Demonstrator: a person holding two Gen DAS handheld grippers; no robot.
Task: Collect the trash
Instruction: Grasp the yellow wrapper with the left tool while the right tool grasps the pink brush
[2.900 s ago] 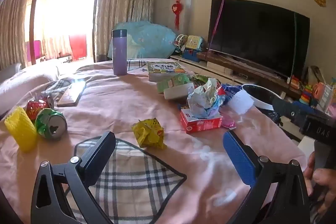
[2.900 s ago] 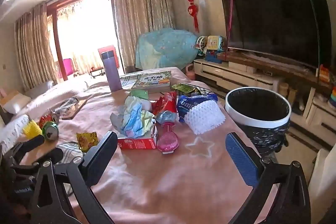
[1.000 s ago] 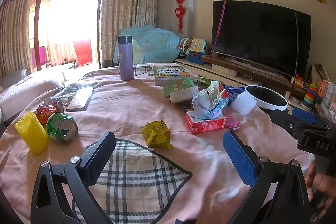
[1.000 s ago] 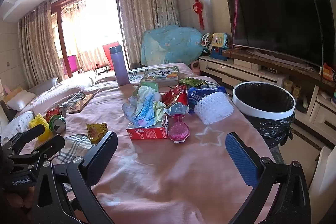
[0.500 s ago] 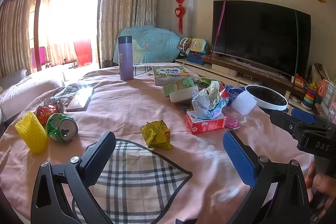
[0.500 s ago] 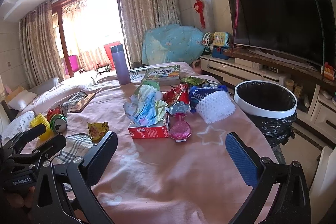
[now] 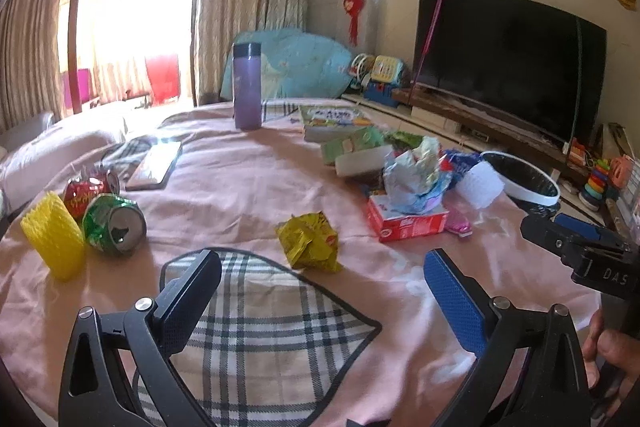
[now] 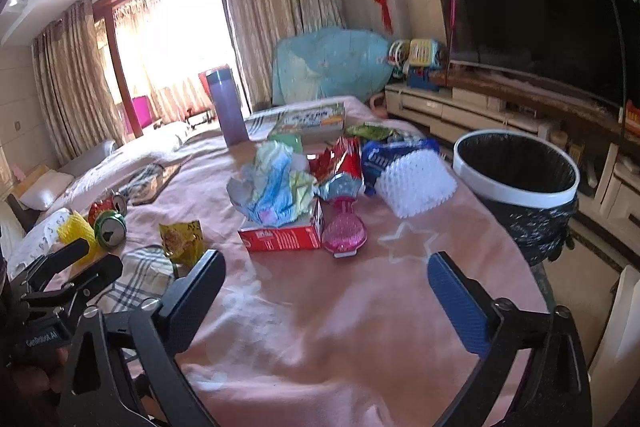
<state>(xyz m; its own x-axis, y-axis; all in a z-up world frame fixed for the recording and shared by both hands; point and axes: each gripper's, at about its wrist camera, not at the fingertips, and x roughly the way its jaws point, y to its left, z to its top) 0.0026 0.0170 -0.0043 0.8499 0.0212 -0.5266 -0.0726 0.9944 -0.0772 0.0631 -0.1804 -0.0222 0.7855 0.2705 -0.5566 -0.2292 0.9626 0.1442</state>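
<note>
A round counter (image 8: 320,327) under a pink cloth carries the trash in two loose groups. On its far left sit a yellow foam net (image 7: 52,239), a crushed green can (image 7: 114,225) and a red can (image 7: 82,189) close together; a crumpled yellow wrapper (image 7: 310,241) lies alone nearer the middle, just past a plaid cloth (image 7: 256,327). To the right, crumpled paper (image 8: 276,187) rests on a red box (image 8: 286,235), with a pink plastic piece (image 8: 344,233) touching the box, red foil (image 8: 340,163), a blue packet (image 8: 384,155) and a white foam net (image 8: 414,183) crowded behind. A purple bottle (image 7: 247,85), a book (image 8: 316,121) and a phone (image 7: 154,167) stand farther back. The black-lined bin (image 8: 516,171) stands off the counter's right edge, near the white net. The left hand-held gripper (image 7: 320,279) hovers over the plaid cloth with its jaws wide and nothing between them. The right hand-held gripper (image 8: 326,283) hangs over bare pink cloth, its jaws closing slightly yet still wide apart and empty. The near half of the counter before it lies free, up to the rim beside the bin.
</note>
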